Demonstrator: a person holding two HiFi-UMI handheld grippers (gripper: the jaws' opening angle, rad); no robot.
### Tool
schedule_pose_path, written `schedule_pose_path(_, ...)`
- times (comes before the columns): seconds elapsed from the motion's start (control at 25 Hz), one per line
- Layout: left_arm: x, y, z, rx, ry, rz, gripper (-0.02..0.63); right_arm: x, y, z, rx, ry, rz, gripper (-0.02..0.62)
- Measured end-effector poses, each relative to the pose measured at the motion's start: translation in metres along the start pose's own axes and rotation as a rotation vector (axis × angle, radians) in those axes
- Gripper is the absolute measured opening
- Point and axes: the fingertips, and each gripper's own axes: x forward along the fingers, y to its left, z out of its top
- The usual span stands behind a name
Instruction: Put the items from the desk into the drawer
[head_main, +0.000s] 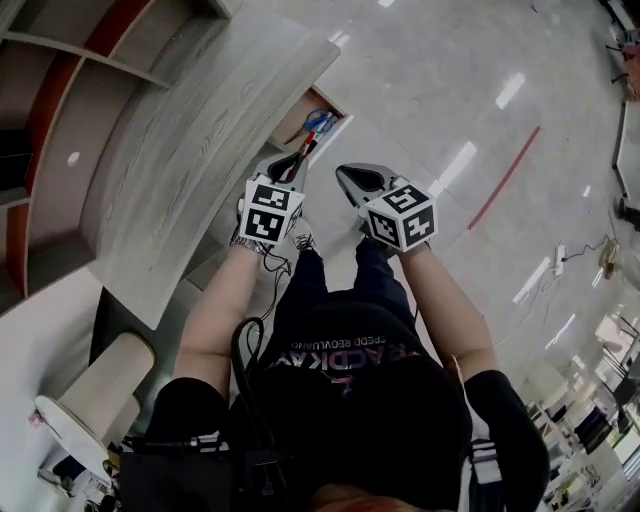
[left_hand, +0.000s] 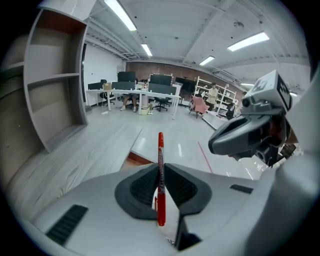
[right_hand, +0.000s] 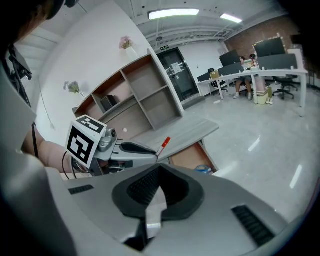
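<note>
So the left gripper (left_hand: 161, 169) has its jaws pinched tight on a red pen (left_hand: 160, 150), which sticks straight out past the jaw tips and points toward the open drawer (head_main: 300, 112). In the head view that gripper sits just short of the drawer, on the person's side of it. The pen's end is right around the drawer's near edge, but it's hard to call whether it's actually over it. The right gripper (right_hand: 159, 171) hangs just beside the left one, also short of the drawer, with its jaws pressed together and nothing between them. The drawer is pulled out from under the edge of the grey woodgrain desk (head_main: 190, 150), and something blue (right_hand: 202, 169) is lying inside it. Open shelves (right_hand: 150, 92) stand beyond the drawer, on the far side of the desk.
</note>
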Motion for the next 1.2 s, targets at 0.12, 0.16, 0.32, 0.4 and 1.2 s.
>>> schedule_pose_path(0.12, 0.013, 0.001, -0.007, -0.023, 0.010, 0.011, 0.049, 0.006, -0.006, -0.010, 0.019, 0.010, 0.009, 0.012)
schedule_pose_path(0.16, 0.017, 0.002, -0.009, -0.030, 0.012, 0.016, 0.049, 0.008, -0.010, -0.013, 0.023, 0.012, 0.011, 0.012)
schedule_pose_path(0.32, 0.036, 0.008, -0.016, -0.051, 0.023, 0.033, 0.049, 0.018, -0.024, -0.022, 0.045, 0.020, 0.015, 0.012)
schedule_pose_path(0.4, 0.044, 0.015, -0.021, -0.065, 0.030, 0.042, 0.049, 0.025, -0.029, -0.025, 0.057, 0.027, 0.017, 0.012)
schedule_pose_path(1.2, 0.118, 0.047, -0.058, -0.138, 0.088, 0.145, 0.049, 0.061, -0.070, -0.057, 0.120, 0.098, 0.076, 0.012)
